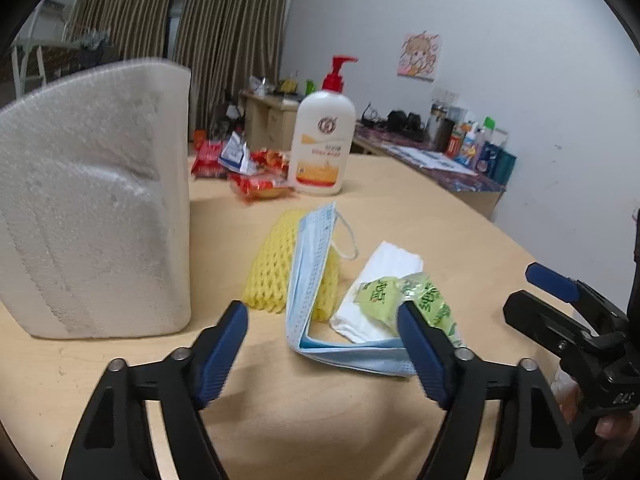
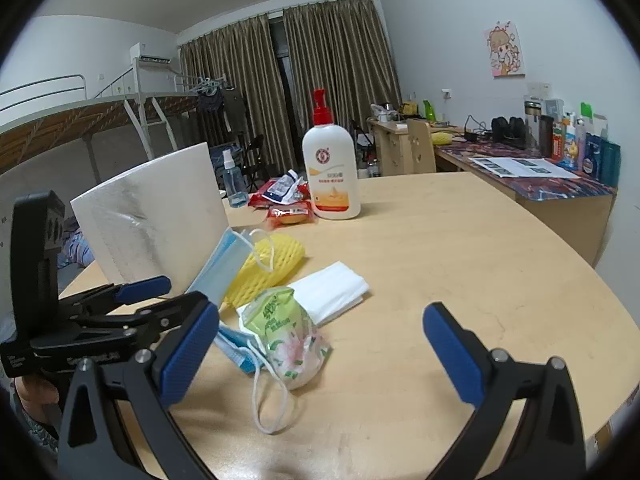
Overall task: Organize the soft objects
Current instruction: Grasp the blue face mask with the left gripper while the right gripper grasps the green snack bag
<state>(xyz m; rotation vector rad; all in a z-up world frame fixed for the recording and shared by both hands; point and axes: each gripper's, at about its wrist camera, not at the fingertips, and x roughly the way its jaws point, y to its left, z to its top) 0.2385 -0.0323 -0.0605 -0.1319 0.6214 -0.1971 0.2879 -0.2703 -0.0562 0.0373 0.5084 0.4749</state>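
A blue face mask [image 1: 310,264] lies folded over a yellow foam net [image 1: 272,268] on the wooden table [image 1: 420,208]. Its near fold sits between the fingers of my left gripper [image 1: 322,354], which is open; the pads do not press on it. Right of it lie a white folded cloth [image 1: 394,264] and a green printed plastic packet [image 1: 380,292]. In the right wrist view my right gripper [image 2: 320,354] is open just behind that green packet [image 2: 288,332], with the mask [image 2: 224,264], the net [image 2: 276,264] and the cloth [image 2: 336,288] beyond it. Nothing is held.
A tall white foam block [image 1: 96,208] stands close on the left. Behind the pile are a lotion pump bottle [image 1: 322,144], red snack packets [image 1: 256,184] and a small spray bottle [image 2: 234,180]. The table's curved edge [image 2: 580,280] runs on the right. A cluttered desk [image 2: 540,176] lines the wall.
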